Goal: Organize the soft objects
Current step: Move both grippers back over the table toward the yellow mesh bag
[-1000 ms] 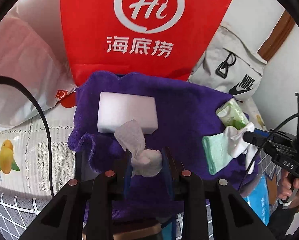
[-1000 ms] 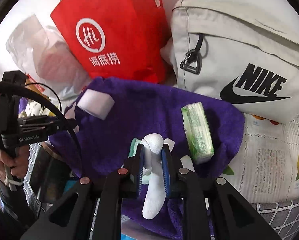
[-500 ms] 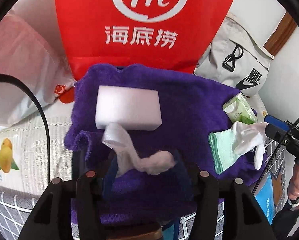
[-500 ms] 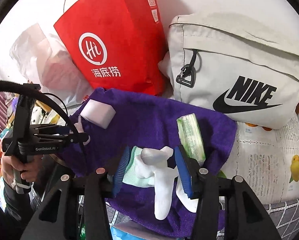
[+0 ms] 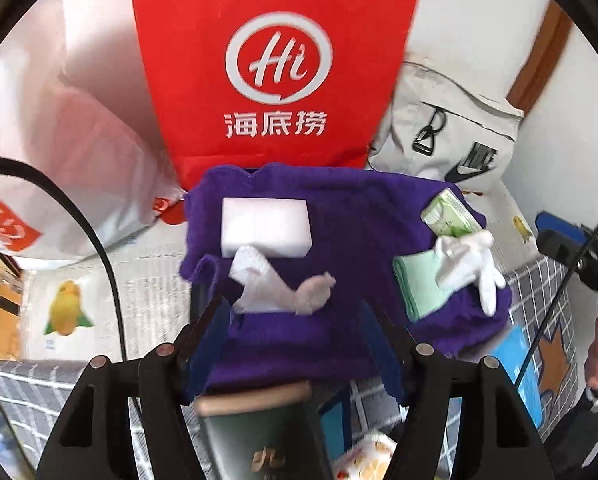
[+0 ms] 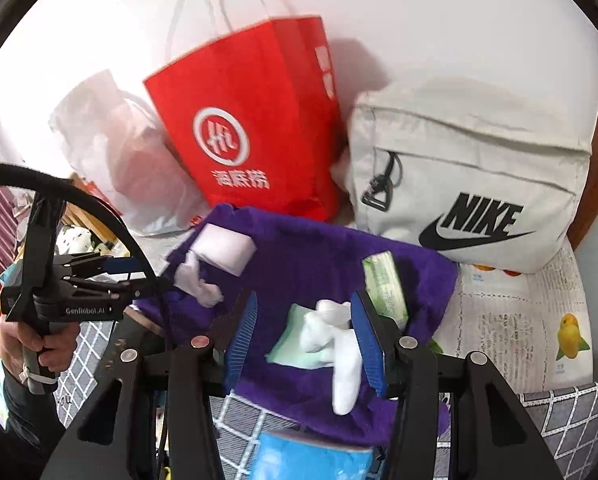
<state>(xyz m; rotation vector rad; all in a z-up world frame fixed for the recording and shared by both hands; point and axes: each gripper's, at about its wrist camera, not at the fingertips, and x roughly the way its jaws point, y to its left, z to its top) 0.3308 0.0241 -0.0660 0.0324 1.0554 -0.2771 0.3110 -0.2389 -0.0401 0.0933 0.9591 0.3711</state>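
Just ahead of the spread, empty left tool (image 5: 299, 320) lies the crumpled tissue (image 5: 275, 284) on the purple towel (image 5: 355, 216); between the right tool's (image 6: 307, 336) parted fingers lies the white glove (image 6: 335, 340), pointing back toward it.

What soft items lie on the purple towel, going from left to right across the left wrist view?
White sponge block → crumpled tissue → mint-green cloth → white glove, all on the purple towel.
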